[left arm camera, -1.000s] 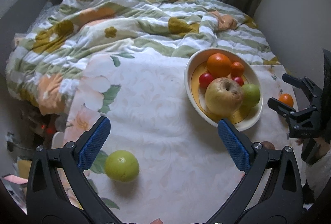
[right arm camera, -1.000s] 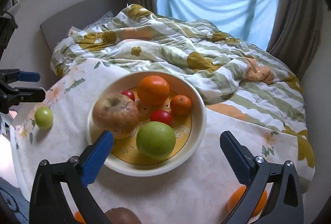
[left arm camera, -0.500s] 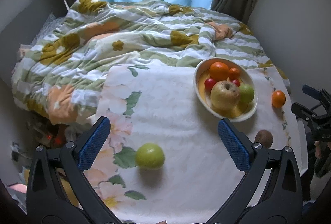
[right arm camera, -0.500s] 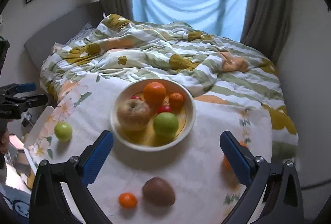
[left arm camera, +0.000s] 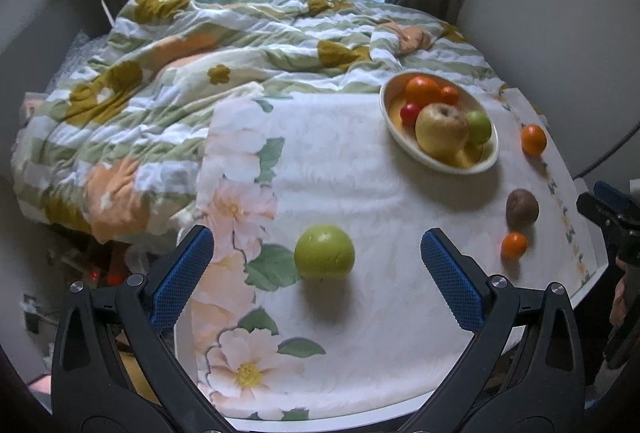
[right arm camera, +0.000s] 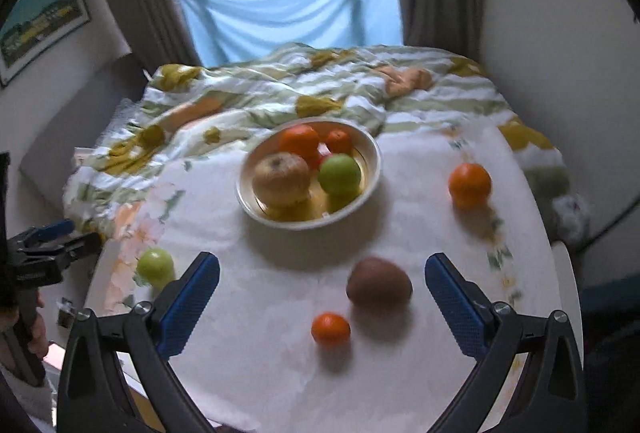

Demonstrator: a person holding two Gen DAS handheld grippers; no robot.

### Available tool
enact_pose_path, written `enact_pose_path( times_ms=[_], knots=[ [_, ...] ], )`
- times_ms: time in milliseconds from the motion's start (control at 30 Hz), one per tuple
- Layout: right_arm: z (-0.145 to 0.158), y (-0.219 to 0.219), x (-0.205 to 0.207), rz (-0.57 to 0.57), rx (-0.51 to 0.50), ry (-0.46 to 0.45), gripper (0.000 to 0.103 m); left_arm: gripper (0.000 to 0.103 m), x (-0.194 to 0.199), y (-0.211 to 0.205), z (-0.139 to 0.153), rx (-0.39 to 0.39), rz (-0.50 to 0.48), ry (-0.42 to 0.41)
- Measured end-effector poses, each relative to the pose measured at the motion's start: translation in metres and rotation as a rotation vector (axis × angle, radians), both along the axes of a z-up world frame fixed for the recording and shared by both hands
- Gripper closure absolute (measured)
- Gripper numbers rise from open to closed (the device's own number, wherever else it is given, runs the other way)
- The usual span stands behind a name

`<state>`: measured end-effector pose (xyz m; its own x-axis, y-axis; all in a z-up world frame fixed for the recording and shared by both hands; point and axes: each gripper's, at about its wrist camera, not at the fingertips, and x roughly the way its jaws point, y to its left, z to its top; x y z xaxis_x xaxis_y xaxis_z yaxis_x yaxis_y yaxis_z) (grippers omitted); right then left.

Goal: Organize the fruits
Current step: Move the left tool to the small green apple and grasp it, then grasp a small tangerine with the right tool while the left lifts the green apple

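A cream bowl [left arm camera: 404, 145] [right arm camera: 370, 173] on the table holds a large yellow apple [left arm camera: 441, 131], a green apple [right arm camera: 340, 173], two oranges and a red fruit. Loose on the cloth lie a green apple [left arm camera: 324, 252] [right arm camera: 155, 265], a brown kiwi [left arm camera: 522, 207] [right arm camera: 379, 281], a small orange [left arm camera: 514, 245] [right arm camera: 331, 327] and a bigger orange [left arm camera: 533, 140] [right arm camera: 469, 184]. My left gripper [left arm camera: 316, 279] is open, the green apple just ahead between its fingers. My right gripper [right arm camera: 322, 299] is open above the kiwi and small orange.
The table wears a white floral cloth [left arm camera: 360, 201]. Behind it lies a bed with a rumpled green-striped floral duvet [left arm camera: 200, 73], then curtains and a blue sheet at the window [right arm camera: 288, 5]. A framed picture [right arm camera: 40, 21] hangs on the left wall.
Both grippers have drawn back and up from the table, so more of it shows. The kiwi and two loose oranges have come into view. Nothing was gripped.
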<state>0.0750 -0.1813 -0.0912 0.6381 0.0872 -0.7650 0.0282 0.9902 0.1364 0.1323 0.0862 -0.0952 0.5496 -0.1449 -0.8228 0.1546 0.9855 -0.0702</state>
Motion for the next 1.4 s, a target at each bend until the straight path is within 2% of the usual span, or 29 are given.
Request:
enact_pose_path(
  times_ms=[167,433,533,633,800,1033,1167,1267,1333,1400],
  knots=[
    [-0.028,0.009,-0.012,-0.030,-0.007,0.048,0.000,0.000,0.000,0.005,-0.028,0.000,-0.034,0.030],
    [-0.063,0.011,-0.021,-0.069,-0.010,0.050,0.000,0.003,0.012,-0.004,-0.078,0.008,-0.067,0.094],
    [-0.071,0.011,-0.023,-0.072,-0.037,0.047,0.000,0.017,0.019,-0.013,-0.089,0.021,-0.082,0.106],
    [-0.078,0.012,-0.023,-0.064,-0.035,0.058,0.000,0.018,0.025,-0.017,-0.096,0.031,-0.084,0.118],
    [-0.090,0.011,-0.019,-0.062,-0.035,0.085,0.001,0.040,0.031,-0.022,-0.105,0.040,-0.104,0.149],
    [-0.093,0.012,-0.017,-0.064,-0.036,0.092,0.003,0.041,0.030,-0.025,-0.106,0.061,-0.114,0.147],
    [-0.096,0.014,-0.010,-0.047,-0.042,0.109,0.016,0.041,0.029,-0.024,-0.106,0.053,-0.107,0.148],
    [-0.099,0.015,-0.004,-0.032,-0.036,0.120,0.016,0.041,0.028,-0.022,-0.106,0.046,-0.110,0.150],
    [-0.102,0.015,-0.001,-0.026,-0.027,0.130,0.020,0.041,0.027,-0.019,-0.106,0.035,-0.106,0.156],
    [-0.104,0.017,0.003,-0.016,-0.022,0.144,0.032,0.041,0.023,-0.017,-0.106,0.030,-0.101,0.159]
  ],
)
